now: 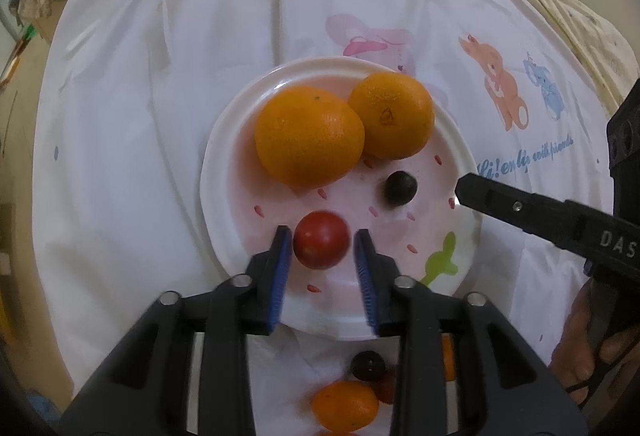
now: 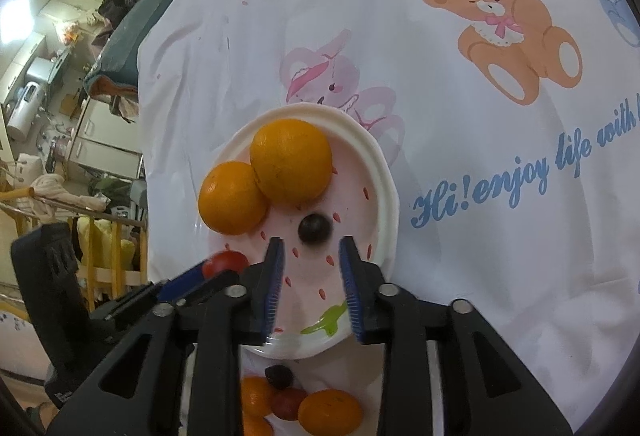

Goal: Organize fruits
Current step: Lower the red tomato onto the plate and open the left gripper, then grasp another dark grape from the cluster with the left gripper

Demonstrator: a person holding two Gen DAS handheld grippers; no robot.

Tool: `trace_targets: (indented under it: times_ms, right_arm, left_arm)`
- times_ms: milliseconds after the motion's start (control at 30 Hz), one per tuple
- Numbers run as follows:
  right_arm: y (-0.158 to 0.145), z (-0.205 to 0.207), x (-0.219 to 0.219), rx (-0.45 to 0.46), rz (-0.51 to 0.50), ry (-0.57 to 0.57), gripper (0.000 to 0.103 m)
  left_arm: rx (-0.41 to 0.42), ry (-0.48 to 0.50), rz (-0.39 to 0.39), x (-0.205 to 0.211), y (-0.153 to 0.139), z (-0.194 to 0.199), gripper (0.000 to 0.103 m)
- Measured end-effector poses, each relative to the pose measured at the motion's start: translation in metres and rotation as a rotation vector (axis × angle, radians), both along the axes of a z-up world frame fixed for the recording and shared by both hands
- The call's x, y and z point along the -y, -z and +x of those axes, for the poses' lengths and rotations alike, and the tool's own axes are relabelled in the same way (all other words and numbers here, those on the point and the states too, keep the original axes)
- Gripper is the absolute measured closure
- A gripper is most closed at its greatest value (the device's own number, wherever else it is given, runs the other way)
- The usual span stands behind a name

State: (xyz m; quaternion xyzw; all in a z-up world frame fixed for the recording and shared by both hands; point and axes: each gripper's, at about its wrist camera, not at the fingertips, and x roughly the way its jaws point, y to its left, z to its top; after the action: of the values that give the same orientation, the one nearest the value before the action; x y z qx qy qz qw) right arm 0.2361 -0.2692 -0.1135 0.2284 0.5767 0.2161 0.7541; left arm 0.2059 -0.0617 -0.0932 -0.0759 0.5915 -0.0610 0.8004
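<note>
Left wrist view: left tongs (image 1: 322, 240) open over plate (image 1: 466, 156), blue pads either side of red tomato (image 1: 321, 239), narrow gaps visible, not clamped. Two oranges (image 1: 308, 134) touching at plate's far side; dark grape (image 1: 400, 188) just right of centre. More fruit off plate, near edge.

Right wrist view: right tongs (image 2: 311, 248) open, grape (image 2: 315, 229) just beyond tips. Plate rests on white printed cloth (image 2: 480, 156).

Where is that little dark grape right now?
The dark grape lies on the plate, just ahead of the open right tongs, near the two oranges.
</note>
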Motion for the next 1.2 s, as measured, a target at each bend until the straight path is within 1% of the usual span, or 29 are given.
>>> trace_targets:
  times_ms: [33, 67, 100, 133, 267, 333, 367, 400, 467, 600, 767, 867, 967, 1033, 1200]
  right_arm:
    - [-0.002, 0.0, 0.001, 0.006, 0.004, 0.005, 0.045]
    - [-0.004, 0.0, 0.003, 0.019, 0.013, 0.014, 0.039]
    - [-0.008, 0.0, 0.004, 0.034, 0.02, 0.021, 0.039]
    - [-0.01, 0.001, 0.006, 0.042, 0.023, 0.025, 0.039]
    - [-0.021, 0.001, 0.017, 0.081, 0.082, 0.072, 0.035]
    - [-0.035, -0.002, 0.021, 0.132, 0.104, 0.086, 0.023]
    - [-0.045, -0.005, 0.022, 0.174, 0.107, 0.085, 0.014]
    - [-0.052, -0.008, 0.022, 0.205, 0.105, 0.084, 0.012]
    - [-0.061, -0.014, 0.023, 0.243, 0.086, 0.091, 0.012]
    - [-0.062, -0.022, 0.026, 0.232, 0.073, 0.108, 0.012]
    - [-0.075, -0.038, 0.022, 0.275, 0.037, 0.091, 0.012]
    - [-0.079, -0.05, 0.022, 0.285, 0.016, 0.086, 0.012]
    - [-0.083, -0.063, 0.023, 0.302, -0.025, 0.104, 0.012]
    - [-0.084, -0.072, 0.023, 0.304, -0.056, 0.111, 0.012]
    - [-0.081, -0.094, 0.029, 0.271, -0.075, 0.12, 0.012]
  left_arm:
    - [0.009, -0.004, -0.011, -0.001, -0.002, -0.001, 0.045]
    - [0.02, -0.008, -0.012, -0.001, -0.005, -0.001, 0.039]
    - [0.037, -0.011, -0.005, 0.0, -0.008, -0.002, 0.03]
    - [0.048, -0.011, 0.002, 0.0, -0.011, -0.002, 0.027]
    - [0.073, -0.013, 0.014, 0.0, -0.019, -0.002, 0.027]
    - [0.096, -0.02, 0.014, 0.001, -0.026, -0.002, 0.027]
    - [0.112, -0.023, 0.013, 0.001, -0.031, -0.003, 0.027]
    - [0.124, -0.025, 0.012, 0.001, -0.034, -0.003, 0.027]
    - [0.155, -0.026, 0.017, 0.001, -0.042, -0.006, 0.027]
    - [0.175, -0.028, 0.022, -0.003, -0.048, -0.012, 0.027]
    - [0.214, -0.054, 0.016, -0.013, -0.059, -0.024, 0.027]
    - [0.234, -0.065, 0.023, -0.018, -0.066, -0.033, 0.027]
    - [0.237, -0.058, 0.035, -0.024, -0.073, -0.042, 0.027]
    - [0.245, -0.075, 0.038, -0.032, -0.076, -0.051, 0.027]
    - [0.2, -0.158, -0.025, -0.054, -0.073, -0.069, 0.027]
